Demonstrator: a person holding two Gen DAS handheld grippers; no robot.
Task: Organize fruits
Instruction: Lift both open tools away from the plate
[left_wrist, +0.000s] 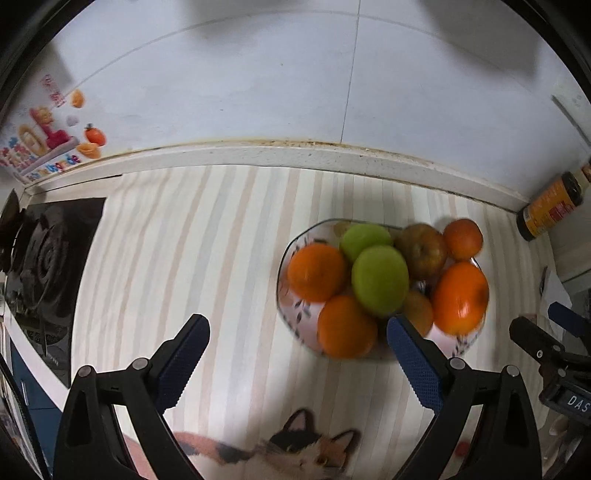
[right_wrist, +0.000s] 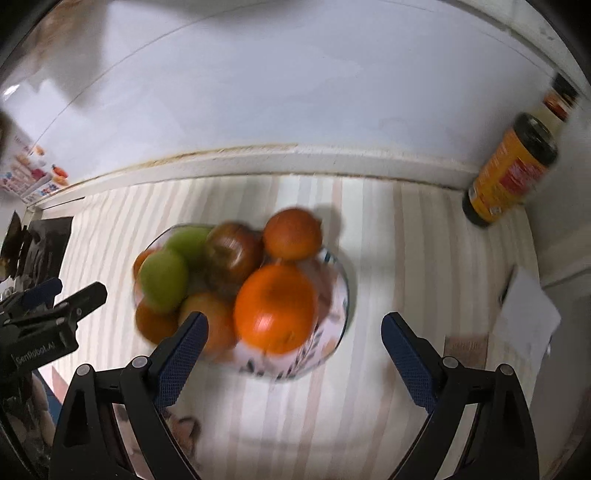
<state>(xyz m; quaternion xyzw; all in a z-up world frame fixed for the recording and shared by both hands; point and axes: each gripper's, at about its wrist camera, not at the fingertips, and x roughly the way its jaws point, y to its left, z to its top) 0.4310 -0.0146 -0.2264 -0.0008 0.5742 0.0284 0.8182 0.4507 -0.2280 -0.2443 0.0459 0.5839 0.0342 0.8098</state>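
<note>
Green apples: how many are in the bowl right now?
2: one green apple at the centre of the pile, the other just behind it toward the wall. More could be hidden under the other fruit.

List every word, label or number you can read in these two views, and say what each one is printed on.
"DAS", cut off by the picture's edge: on the right gripper body, seen from the left wrist.
"GenRobot.AI", small and blurred, an uncertain reading: on the left gripper body, seen from the right wrist.
Wall sticker: colourful lettering, too distorted to read.
Orange-labelled jar: print too blurred to read.
</note>
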